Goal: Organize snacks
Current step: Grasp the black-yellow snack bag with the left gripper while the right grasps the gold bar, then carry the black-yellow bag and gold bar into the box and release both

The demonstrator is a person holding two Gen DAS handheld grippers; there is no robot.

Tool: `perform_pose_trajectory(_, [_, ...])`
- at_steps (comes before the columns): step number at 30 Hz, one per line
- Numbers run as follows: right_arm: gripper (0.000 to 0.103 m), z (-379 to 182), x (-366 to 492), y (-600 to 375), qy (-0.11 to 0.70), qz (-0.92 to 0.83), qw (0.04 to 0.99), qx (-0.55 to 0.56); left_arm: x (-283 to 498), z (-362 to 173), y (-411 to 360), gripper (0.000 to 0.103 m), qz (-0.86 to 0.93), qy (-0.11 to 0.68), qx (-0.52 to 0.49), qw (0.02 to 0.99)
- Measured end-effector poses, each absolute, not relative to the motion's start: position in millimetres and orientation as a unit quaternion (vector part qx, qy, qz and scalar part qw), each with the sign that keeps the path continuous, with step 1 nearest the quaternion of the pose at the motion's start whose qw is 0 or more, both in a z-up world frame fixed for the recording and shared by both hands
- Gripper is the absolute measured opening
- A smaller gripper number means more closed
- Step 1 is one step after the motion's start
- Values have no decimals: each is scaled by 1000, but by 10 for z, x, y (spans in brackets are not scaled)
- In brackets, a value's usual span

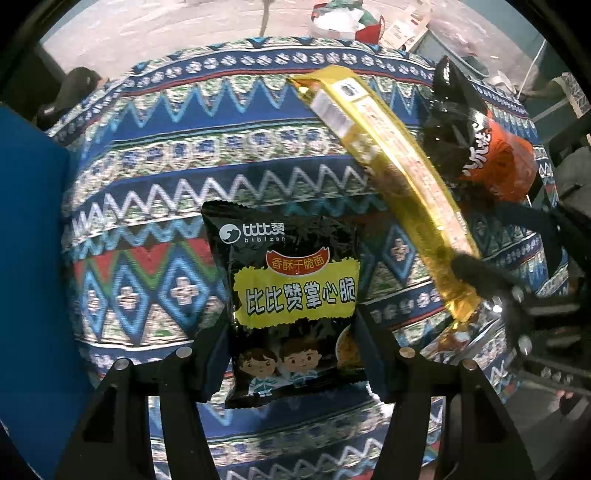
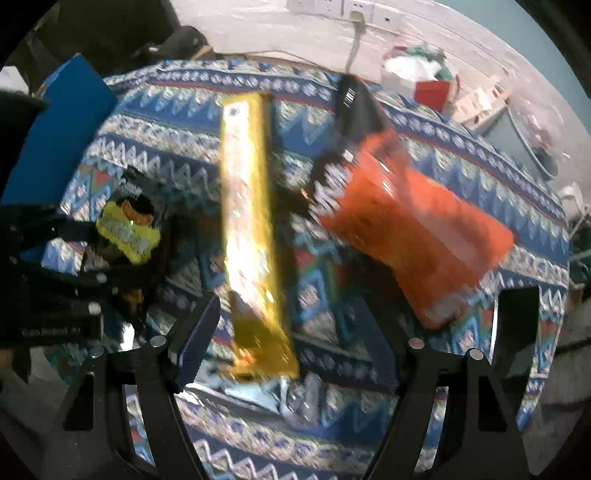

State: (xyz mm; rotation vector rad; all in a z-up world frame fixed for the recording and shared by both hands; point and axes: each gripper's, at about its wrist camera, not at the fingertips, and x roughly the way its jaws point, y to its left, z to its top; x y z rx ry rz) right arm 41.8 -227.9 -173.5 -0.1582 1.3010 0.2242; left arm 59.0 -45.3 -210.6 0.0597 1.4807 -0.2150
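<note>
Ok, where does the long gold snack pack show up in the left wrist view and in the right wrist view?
Left wrist view: the gold snack pack runs diagonally through the upper right, its near end by the right tongs.
Right wrist view: it stands near-vertical at centre, its near end between the open tongs.
Shared landmark: the orange-and-black bag, just right of it in both.

Looks like a lived-in room at someone's home, or maybe a casual workspace, hard to call. The desk [image 1: 155,206] is covered with a bright zigzag-and-diamond patterned cloth [image 2: 461,155], the kind you'd throw over a table at home. The floor [image 1: 147,29] behind it is pale and bare, with a heap of bags and red packaging [image 2: 424,77] dumped by the wall. There's a row of wall sockets [image 2: 332,7] with a plug in, and a blue box [image 1: 33,258] off to one side.
</note>
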Motion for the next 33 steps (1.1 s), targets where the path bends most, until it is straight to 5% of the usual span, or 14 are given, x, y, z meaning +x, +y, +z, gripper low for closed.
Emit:
perform_pose_trajectory(12, [67, -1947, 758, -1865, 584, 114, 796, -112, 569, -1977, 234, 63, -74, 647, 40, 758])
perform_pose_trajectory(18, [31, -2051, 736, -1807, 581, 97, 796, -139, 549, -1850, 369, 63, -75, 633, 50, 769])
perform_pose_trajectory(33, [29, -1638, 575, -1733, 554, 100, 814, -141, 431, -1301, 55, 63, -85, 586, 84, 802])
